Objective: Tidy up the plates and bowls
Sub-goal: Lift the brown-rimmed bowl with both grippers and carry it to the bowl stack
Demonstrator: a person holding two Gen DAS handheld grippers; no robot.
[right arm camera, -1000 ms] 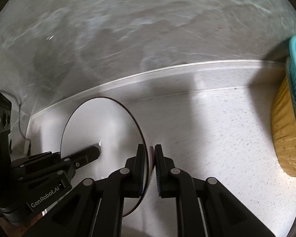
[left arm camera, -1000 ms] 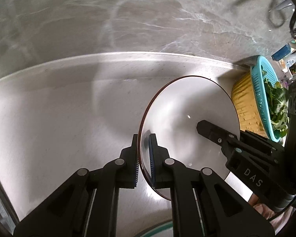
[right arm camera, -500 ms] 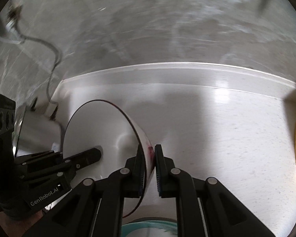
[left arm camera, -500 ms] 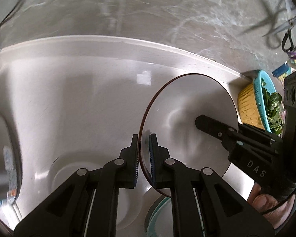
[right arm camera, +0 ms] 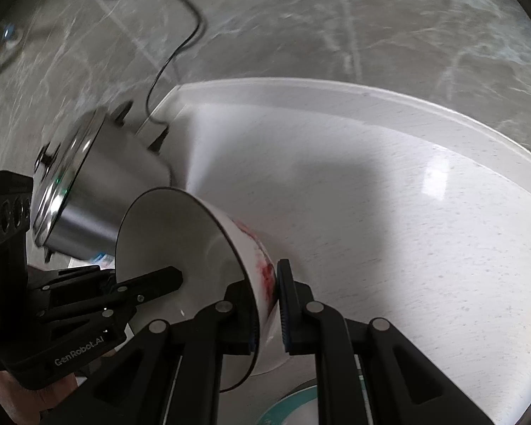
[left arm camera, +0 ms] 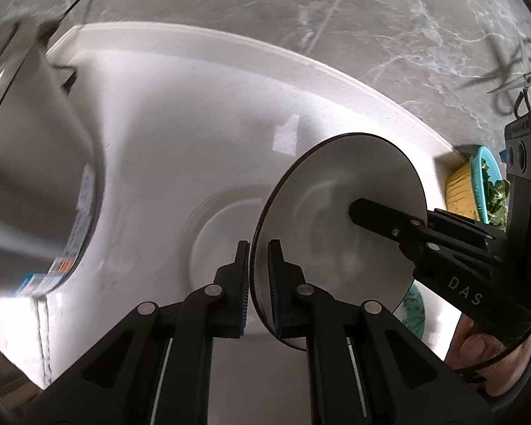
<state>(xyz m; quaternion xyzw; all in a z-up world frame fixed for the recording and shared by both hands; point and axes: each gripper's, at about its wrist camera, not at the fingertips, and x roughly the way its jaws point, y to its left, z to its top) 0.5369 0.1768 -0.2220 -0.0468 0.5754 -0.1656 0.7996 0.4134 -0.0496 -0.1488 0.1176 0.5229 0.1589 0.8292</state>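
A white bowl [left arm camera: 340, 212] with a dark rim and red pattern on its outside [right arm camera: 180, 244] hangs tilted above the white counter, held by both grippers on opposite sides of its rim. My left gripper [left arm camera: 257, 283] is shut on the near rim in the left wrist view. My right gripper [right arm camera: 267, 304] is shut on the rim in the right wrist view. A white plate [left arm camera: 223, 244] lies flat on the counter under the bowl. A plate with a teal pattern [left arm camera: 416, 310] lies below, its edge also showing in the right wrist view [right arm camera: 293, 407].
A shiny steel pot [right arm camera: 88, 191] with a lid stands at the left by the wall, with a black cable [right arm camera: 173, 46] above it. A yellow basket with a teal strainer of greens [left arm camera: 478, 191] stands at the far right. Grey marble wall behind the counter [right arm camera: 407, 212].
Both grippers have carried the bowl leftward along the counter. The steel pot and the white plate have come into view. The basket of greens has slid to the far right.
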